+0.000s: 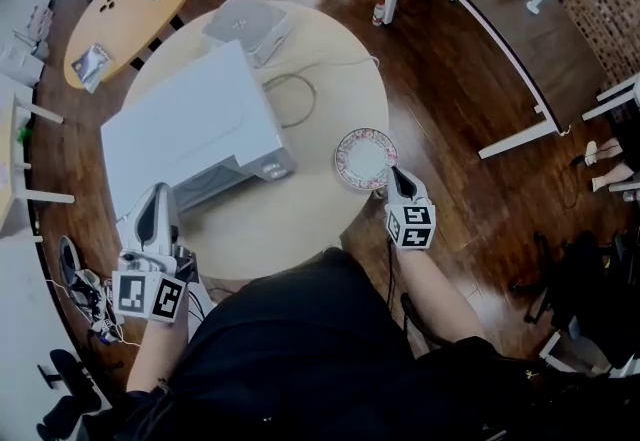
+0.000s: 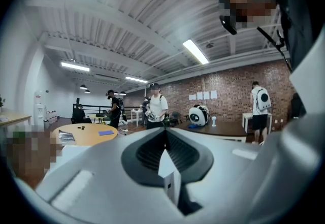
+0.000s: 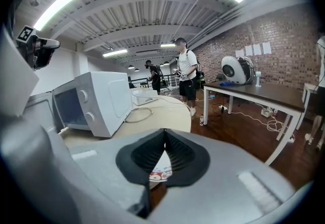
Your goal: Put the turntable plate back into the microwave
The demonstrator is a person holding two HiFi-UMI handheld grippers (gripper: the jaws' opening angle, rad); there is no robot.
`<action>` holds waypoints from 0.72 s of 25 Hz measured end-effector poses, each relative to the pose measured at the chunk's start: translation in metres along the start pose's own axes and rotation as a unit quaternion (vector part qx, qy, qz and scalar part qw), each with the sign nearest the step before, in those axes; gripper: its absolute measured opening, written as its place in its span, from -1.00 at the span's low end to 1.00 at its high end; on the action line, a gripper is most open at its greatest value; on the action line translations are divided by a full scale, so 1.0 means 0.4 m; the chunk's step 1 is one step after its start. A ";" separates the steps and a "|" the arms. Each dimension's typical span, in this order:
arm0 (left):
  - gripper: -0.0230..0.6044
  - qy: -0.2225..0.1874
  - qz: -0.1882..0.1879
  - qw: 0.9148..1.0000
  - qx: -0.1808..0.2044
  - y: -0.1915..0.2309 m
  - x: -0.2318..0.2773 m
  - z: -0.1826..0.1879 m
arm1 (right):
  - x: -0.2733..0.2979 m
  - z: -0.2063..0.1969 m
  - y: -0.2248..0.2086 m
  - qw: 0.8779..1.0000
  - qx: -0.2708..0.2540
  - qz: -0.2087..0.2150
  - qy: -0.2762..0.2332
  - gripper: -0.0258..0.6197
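Note:
The turntable plate point(image 1: 363, 157), round with a red and pink pattern, lies on the round beige table point(image 1: 290, 219) near its right edge. My right gripper point(image 1: 393, 174) is shut at the plate's near right rim. In the right gripper view a strip of the plate point(image 3: 160, 173) shows just under the closed tips point(image 3: 164, 136); contact cannot be told. The white microwave point(image 1: 190, 129) stands left of the plate, its dark front toward me point(image 3: 68, 108). At its front left corner, my left gripper point(image 1: 160, 194) is shut on a thin white edge point(image 2: 170, 177), apparently the microwave door.
A grey box point(image 1: 248, 24) and a looped cable point(image 1: 290, 99) lie on the table behind the microwave. A yellow oval table point(image 1: 130, 4) stands at the far left and a white-legged desk point(image 1: 480, 29) at the right. People stand beyond the tables.

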State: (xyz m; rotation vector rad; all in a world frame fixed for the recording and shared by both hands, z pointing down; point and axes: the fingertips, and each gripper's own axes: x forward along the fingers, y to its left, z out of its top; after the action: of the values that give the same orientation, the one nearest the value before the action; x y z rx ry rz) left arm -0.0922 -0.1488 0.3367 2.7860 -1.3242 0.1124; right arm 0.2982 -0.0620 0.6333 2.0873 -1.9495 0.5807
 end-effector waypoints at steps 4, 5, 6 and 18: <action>-0.92 0.010 0.000 1.000 0.007 -0.011 0.025 -0.007 | 0.009 -0.010 -0.019 1.000 0.008 -0.001 0.002 -0.92; -0.91 0.014 0.001 1.000 0.009 -0.013 0.031 -0.011 | 0.012 -0.014 -0.022 1.000 0.012 -0.002 0.002 -0.92; -0.91 0.017 0.002 1.000 0.010 -0.015 0.036 -0.013 | 0.016 -0.017 -0.024 1.000 0.016 -0.001 0.002 -0.92; -0.92 0.030 0.011 0.999 0.021 -0.043 0.075 0.006 | 0.072 -0.056 -0.076 0.999 0.021 -0.007 0.030 -0.65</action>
State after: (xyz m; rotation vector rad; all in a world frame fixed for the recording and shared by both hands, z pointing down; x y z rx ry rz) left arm -0.0600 -0.1615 0.3365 2.7791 -1.3542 0.2241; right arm 0.3266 -0.0758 0.6690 2.0818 -1.9058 0.6787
